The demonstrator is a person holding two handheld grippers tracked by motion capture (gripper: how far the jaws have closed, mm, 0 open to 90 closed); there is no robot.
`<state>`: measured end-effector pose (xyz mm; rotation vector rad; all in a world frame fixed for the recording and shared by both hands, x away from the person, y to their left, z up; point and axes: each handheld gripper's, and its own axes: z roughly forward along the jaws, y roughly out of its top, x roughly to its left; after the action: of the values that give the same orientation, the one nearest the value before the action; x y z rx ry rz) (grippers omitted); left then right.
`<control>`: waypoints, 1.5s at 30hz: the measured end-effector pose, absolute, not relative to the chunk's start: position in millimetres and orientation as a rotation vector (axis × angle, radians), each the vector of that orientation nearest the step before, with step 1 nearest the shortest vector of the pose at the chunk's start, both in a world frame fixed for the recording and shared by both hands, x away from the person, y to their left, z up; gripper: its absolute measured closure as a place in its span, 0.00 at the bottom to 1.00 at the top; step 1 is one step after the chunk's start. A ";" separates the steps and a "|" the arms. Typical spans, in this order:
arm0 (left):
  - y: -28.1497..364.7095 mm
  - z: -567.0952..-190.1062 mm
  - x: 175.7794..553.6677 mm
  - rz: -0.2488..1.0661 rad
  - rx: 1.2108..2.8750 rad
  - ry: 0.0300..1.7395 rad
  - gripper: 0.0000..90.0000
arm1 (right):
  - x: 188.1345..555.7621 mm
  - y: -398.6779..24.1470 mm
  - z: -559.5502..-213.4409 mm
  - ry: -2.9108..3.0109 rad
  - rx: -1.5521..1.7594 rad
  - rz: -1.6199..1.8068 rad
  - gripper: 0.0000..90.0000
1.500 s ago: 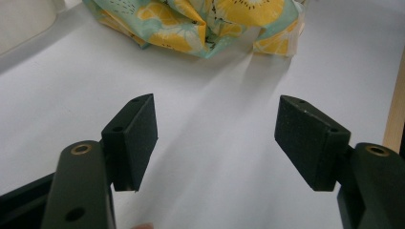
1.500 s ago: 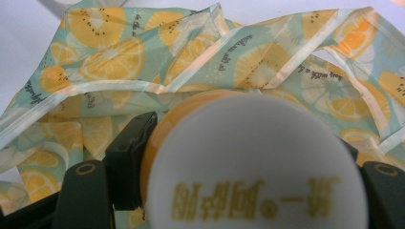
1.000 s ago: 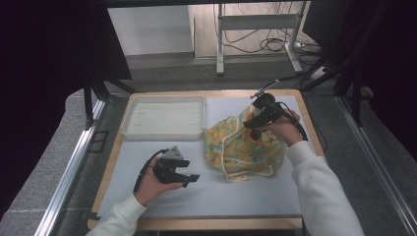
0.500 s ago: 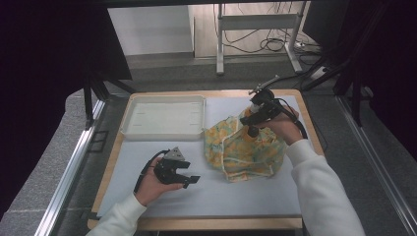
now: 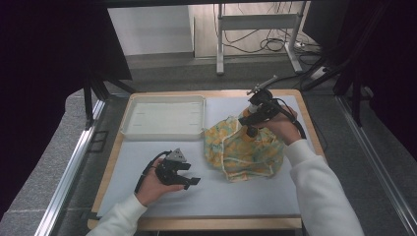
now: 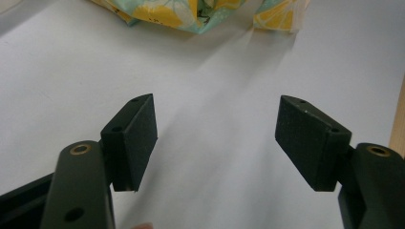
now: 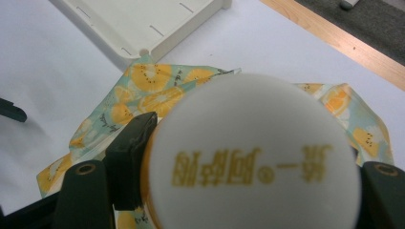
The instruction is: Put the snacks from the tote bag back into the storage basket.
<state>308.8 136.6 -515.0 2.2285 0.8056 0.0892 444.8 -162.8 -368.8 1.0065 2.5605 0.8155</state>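
My right gripper point(image 5: 250, 120) hovers over the far part of a crumpled cloth point(image 5: 243, 147) printed with yellow citrus slices on teal. In the right gripper view its jaws are shut on a round white-capped container point(image 7: 253, 152) with yellow print on top and an orange rim, and the cloth point(image 7: 143, 95) lies beneath it. My left gripper point(image 5: 187, 174) rests low on the white mat to the cloth's left. It is open and holds nothing point(image 6: 215, 138), and the cloth's edge point(image 6: 191, 12) lies ahead of it.
A shallow white tray point(image 5: 164, 117) stands at the back left of the mat, touching the cloth's corner point(image 7: 143, 55). The wooden table edge point(image 5: 307, 118) runs just right of the right hand. Black frame legs and cables stand beyond the table.
The right gripper with the container has shifted only slightly above the cloth. The left hand has stayed where it was.
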 end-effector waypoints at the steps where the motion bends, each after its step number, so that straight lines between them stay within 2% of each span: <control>1: 136.3 -515.7 308.9 0.086 2.231 0.806 0.34 | 444.7 -162.7 -368.8 2.561 1.006 0.813 0.34; 11: 129.7 -521.1 307.7 0.082 2.290 0.787 0.33 | 443.6 -163.7 -370.6 2.561 1.008 0.815 0.34; 23: 131.0 -521.2 309.0 0.080 2.287 0.797 0.33 | 443.3 -157.9 -372.3 2.574 0.995 0.807 0.34; 45: 132.6 -519.9 308.9 0.072 2.265 0.815 0.33 | 436.1 -147.4 -342.8 2.556 0.947 0.872 0.34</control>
<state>308.9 132.6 -519.9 2.2651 0.8146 0.0724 436.1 -147.4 -342.8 0.9473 2.5557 0.8718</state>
